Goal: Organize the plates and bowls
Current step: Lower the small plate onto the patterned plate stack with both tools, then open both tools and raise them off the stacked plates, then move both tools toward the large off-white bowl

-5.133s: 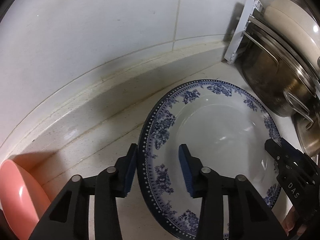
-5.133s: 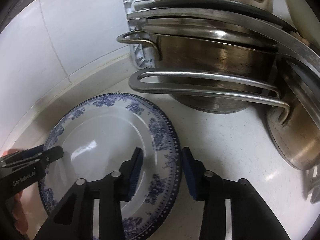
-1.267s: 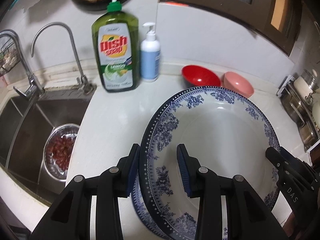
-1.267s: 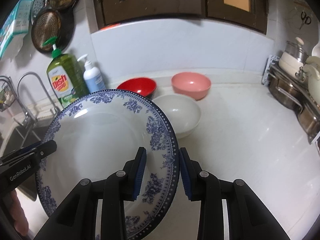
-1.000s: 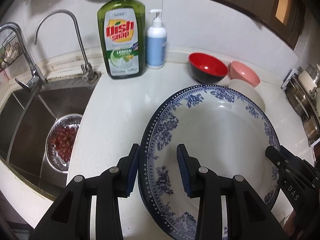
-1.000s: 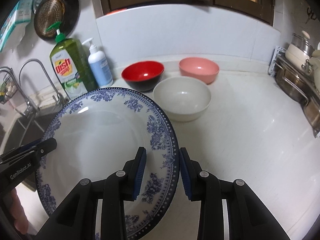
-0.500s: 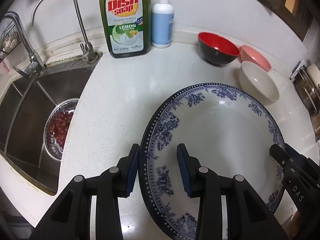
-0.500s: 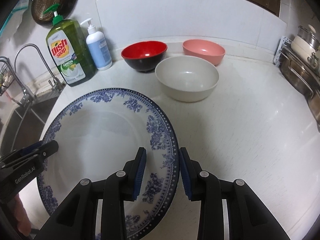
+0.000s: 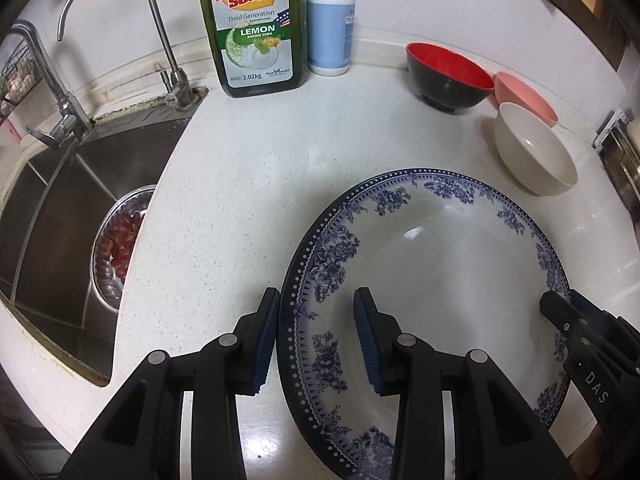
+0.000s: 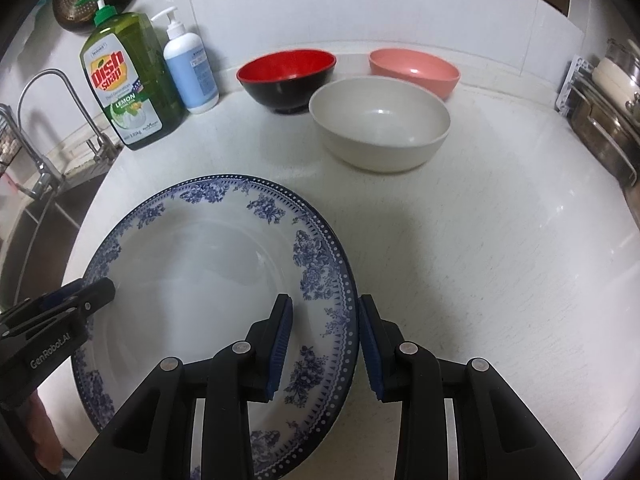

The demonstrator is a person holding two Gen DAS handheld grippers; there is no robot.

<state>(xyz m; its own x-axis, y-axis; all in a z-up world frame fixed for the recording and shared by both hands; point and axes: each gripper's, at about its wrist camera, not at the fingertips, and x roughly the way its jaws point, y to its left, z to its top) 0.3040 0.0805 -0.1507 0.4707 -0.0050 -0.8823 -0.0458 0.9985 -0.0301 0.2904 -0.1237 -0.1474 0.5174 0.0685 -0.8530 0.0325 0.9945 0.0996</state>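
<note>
1. the blue-and-white plate (image 9: pixel 432 280) fills the lower right of the left wrist view and the lower left of the right wrist view, carried just over the white desk (image 9: pixel 248 184); whether its underside already touches the desk i cannot tell.
2. the left gripper (image 9: pixel 316 338) pinches the plate's left rim, and the right gripper (image 10: pixel 325 346) pinches the opposite rim, one pad inside the dish and one outside on each.
3. judged from its glaze and size, the plate is stiff, heavy for a rim pinch, slippery and chip-prone. two opposite holds on the broad patterned rim look like the sound way to carry it.
4. it should go down flat and gently, both sides together, or it may tilt out of one pinch.
5. open desk lies ahead and to the plate's right in the right wrist view.
6. the cream bowl (image 10: pixel 380 128) stands near the plate's far edge, with the red-and-black bowl (image 10: pixel 288 76) and pink bowl (image 10: pixel 414 70) behind it.
7. the sink (image 9: pixel 72 208) edge drops away at the left of the left wrist view, and the dish soap bottle (image 9: pixel 252 28) stands at the top.
</note>
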